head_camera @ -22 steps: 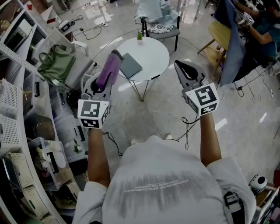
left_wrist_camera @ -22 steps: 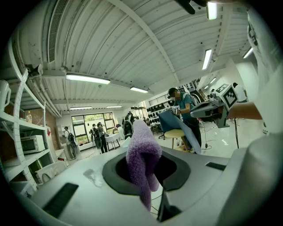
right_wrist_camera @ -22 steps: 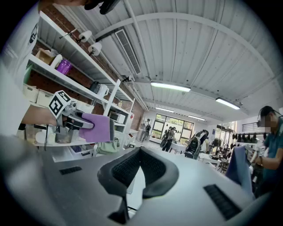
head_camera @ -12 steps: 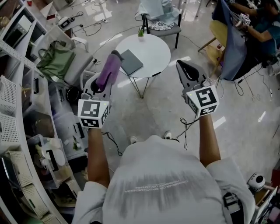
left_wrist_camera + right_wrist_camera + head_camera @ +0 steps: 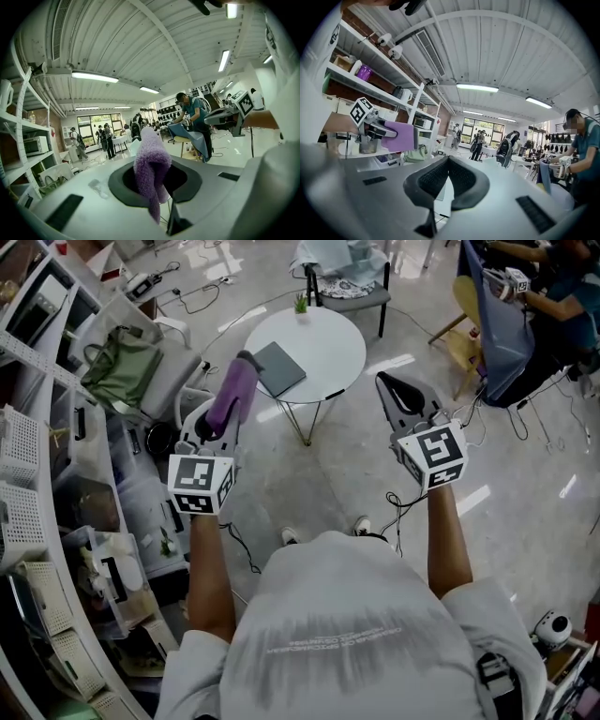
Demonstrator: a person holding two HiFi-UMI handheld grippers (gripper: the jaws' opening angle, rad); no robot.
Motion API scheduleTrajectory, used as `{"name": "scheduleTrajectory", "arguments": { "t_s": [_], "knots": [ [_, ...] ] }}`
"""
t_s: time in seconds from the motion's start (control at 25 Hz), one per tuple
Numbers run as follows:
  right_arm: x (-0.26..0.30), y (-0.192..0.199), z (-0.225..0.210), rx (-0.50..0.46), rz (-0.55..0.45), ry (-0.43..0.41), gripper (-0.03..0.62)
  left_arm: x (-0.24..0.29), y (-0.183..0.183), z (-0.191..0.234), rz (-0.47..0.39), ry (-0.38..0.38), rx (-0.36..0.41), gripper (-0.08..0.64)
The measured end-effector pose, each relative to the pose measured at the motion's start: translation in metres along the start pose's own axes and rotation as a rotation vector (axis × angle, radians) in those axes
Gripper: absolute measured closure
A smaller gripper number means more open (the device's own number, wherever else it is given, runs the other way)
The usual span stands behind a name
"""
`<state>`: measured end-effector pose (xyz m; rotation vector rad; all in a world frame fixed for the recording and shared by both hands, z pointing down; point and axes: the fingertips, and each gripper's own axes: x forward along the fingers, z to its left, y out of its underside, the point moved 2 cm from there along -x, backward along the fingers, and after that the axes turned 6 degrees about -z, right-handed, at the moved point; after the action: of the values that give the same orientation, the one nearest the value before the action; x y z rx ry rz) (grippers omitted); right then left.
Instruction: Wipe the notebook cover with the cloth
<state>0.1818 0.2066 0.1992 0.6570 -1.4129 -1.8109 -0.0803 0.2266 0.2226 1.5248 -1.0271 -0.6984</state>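
Observation:
A grey notebook (image 5: 279, 368) lies closed on the round white table (image 5: 337, 348) some way ahead of me in the head view. My left gripper (image 5: 234, 381) is held up in the air short of the table, shut on a purple cloth (image 5: 231, 395). The cloth (image 5: 151, 168) sticks up between the jaws and hangs down over them in the left gripper view. My right gripper (image 5: 401, 390) is raised to the right of the table; its black pads (image 5: 461, 180) meet at the tip with nothing between them. The right gripper view shows the left gripper with the cloth (image 5: 401, 136).
A small green plant (image 5: 300, 306) stands at the table's far edge, with a chair holding clothes (image 5: 342, 287) behind it. White shelves (image 5: 37, 474) and a green bag (image 5: 122, 371) line the left. A person by a blue drape (image 5: 502, 324) works at the right. Cables lie on the floor.
Both grippers keep the same raised pose and the cloth stays held. The table and floor drift slightly in the head view as the camera moves.

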Motion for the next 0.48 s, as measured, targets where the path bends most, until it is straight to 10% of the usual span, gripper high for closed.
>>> {"name": "scheduleTrajectory", "arguments": {
  "t_s": [0.48],
  "knots": [
    [-0.018, 0.029, -0.073, 0.026, -0.015, -0.083, 0.579, 0.047, -0.012, -0.069, 0.049, -0.053, 0.016, 0.506]
  ]
}}
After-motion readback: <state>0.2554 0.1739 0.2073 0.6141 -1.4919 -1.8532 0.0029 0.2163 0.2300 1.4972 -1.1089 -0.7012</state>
